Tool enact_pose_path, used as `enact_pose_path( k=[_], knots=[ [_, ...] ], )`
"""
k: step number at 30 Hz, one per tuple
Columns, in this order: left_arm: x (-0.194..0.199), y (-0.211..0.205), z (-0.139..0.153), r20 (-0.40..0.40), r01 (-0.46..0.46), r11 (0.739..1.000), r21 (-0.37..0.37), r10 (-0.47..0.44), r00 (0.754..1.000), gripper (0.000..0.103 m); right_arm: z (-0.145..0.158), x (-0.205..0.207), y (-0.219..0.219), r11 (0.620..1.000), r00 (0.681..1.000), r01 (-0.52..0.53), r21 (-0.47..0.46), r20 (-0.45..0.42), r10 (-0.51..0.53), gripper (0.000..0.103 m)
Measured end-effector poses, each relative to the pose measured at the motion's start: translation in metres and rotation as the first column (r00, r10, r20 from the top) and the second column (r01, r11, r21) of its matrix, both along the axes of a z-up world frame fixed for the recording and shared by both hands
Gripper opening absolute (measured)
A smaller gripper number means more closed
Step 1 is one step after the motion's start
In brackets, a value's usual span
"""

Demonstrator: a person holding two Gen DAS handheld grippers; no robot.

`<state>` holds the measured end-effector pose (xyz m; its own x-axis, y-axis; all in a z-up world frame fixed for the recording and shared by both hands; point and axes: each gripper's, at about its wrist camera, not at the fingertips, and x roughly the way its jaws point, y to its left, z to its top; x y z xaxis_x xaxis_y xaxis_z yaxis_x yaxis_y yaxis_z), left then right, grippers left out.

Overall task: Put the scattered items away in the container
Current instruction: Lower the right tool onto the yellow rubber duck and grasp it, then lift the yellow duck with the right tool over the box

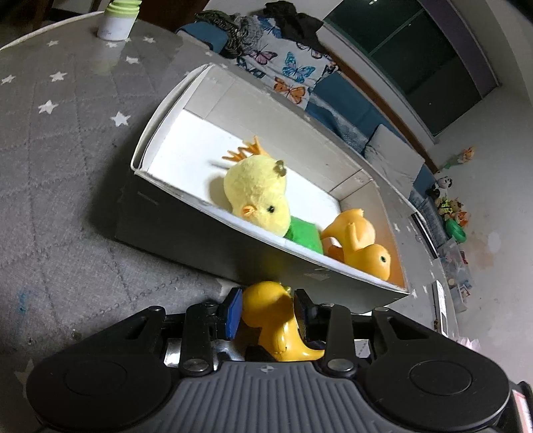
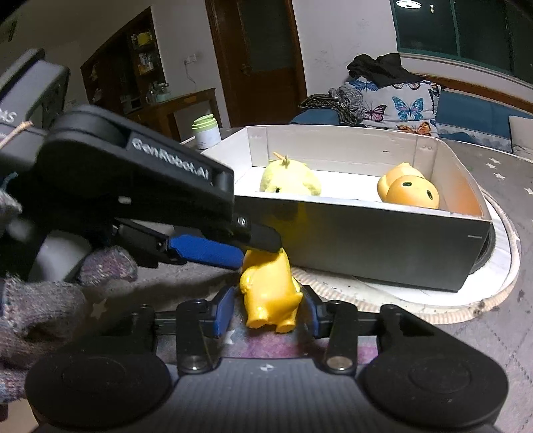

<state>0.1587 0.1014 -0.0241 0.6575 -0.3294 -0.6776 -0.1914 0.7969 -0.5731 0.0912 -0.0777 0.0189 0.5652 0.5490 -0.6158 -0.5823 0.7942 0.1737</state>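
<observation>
Yellow plastic duck (image 2: 269,293), upright on the star-printed grey cloth (image 1: 66,166) covering the table, just in front of the near long wall of the white box (image 2: 366,203) and towards that wall's left end. It is the one scattered item in view that is not yet in the container. The box sits towards the table's rounded edge and already holds a plush chick (image 1: 256,196) near its middle, a green block (image 1: 303,234) beside it, and an orange duck (image 1: 363,246) in the right-hand corner.

Both tools meet on the same toy, which suggests a hand-over. The left gripper (image 1: 268,309), held by a gloved hand (image 2: 40,299), brackets the duck's head from above; its pads lie against or just off the head, and whether they press cannot be told. The right gripper (image 2: 266,311) flanks the body lower down with its fingers apart (a sliver of cloth shows beside one pad), so it has no grip yet. A low, wide hold on the body would probably suit the lift over the wall better. A green-lidded jar (image 1: 118,20) stands at the far edge.
</observation>
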Motion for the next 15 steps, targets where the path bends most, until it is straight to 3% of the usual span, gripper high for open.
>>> enact_pose_path(
  k=[8, 15],
  knots=[
    [0.0019, -0.0006, -0.0036, -0.007, 0.002, 1.0, -0.017, -0.002, 1.0, 0.04, -0.0033, 0.0031, 0.0031, 1.0, 1.0, 0.015, -0.008, -0.001, -0.015, 0.043],
    [-0.0007, -0.0038, -0.0021, 0.001, 0.012, 1.0, -0.003, -0.012, 1.0, 0.039, -0.0064, 0.0024, 0.0015, 1.0, 1.0, 0.024, -0.008, -0.009, -0.025, 0.037]
  ],
)
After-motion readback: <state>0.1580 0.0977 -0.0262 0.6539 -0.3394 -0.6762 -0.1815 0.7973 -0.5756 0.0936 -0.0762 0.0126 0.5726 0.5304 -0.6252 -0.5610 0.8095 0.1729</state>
